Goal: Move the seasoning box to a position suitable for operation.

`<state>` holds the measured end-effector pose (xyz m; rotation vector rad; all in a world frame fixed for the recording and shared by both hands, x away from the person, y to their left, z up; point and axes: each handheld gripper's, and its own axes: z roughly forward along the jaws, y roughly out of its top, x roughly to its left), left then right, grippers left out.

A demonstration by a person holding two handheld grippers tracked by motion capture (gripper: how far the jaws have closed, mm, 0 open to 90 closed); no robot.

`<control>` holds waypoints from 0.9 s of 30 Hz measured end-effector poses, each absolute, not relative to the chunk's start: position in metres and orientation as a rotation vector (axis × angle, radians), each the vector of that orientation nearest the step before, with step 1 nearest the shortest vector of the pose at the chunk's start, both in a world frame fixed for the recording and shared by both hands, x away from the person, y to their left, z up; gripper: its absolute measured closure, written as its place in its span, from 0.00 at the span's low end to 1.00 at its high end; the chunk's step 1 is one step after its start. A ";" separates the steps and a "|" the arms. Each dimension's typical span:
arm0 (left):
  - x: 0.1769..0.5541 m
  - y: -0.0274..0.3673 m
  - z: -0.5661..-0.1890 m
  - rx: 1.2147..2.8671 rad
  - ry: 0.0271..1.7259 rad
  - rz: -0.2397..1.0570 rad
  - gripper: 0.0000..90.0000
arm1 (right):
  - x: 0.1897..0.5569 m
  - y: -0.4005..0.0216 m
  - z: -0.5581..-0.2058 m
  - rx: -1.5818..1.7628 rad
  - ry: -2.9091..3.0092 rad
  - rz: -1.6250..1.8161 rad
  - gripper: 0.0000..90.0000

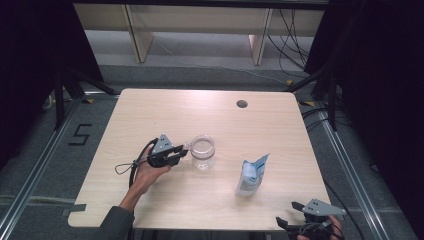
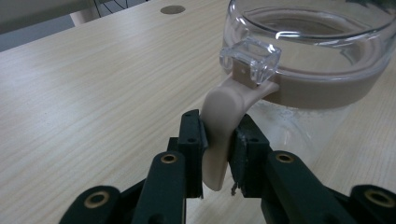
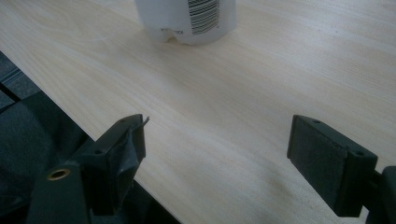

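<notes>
Now jar handle (image 2: 223,135) clamped between left gripper (image 2: 218,149) jaws.

The left gripper (image 2: 218,156) has its 2 black jaws pressed on the beige handle (image 2: 220,126) of a clear glass jar (image 2: 317,56); the handle sits upright between the pads; a clear clasp (image 2: 251,59) sits above it on the beige rim band; the jar stands on the pale wooden table (image 2: 93,93); a round hole (image 2: 172,9) shows far off.
</notes>
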<state>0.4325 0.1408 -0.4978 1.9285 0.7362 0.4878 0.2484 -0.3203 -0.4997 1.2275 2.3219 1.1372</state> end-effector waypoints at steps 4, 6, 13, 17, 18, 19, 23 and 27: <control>0.431 0.141 -0.500 1.903 0.751 0.486 0.85 | 0.248 -0.320 -0.499 1.231 2.321 1.140 0.23; 0.431 0.141 -0.499 1.907 0.748 0.493 0.85 | 0.248 -0.321 -0.499 1.230 2.322 1.136 0.23; 0.417 0.136 -0.496 1.920 0.784 0.520 0.86 | 0.249 -0.321 -0.499 1.228 2.328 1.140 0.23; 0.407 0.134 -0.496 1.926 0.778 0.513 0.85 | 0.248 -0.320 -0.500 1.235 2.325 1.145 0.23; 0.404 0.133 -0.497 1.921 0.784 0.519 0.85 | 0.247 -0.319 -0.499 1.254 2.329 1.147 0.23; 0.402 0.133 -0.497 1.918 0.778 0.512 0.85 | 0.248 -0.320 -0.500 1.229 2.320 1.140 0.23; 0.393 0.130 -0.496 1.927 0.774 0.507 0.85 | 0.248 -0.320 -0.499 1.243 2.321 1.143 0.23; 0.382 0.127 -0.494 1.935 0.777 0.512 0.85 | 0.248 -0.320 -0.500 1.232 2.321 1.141 0.23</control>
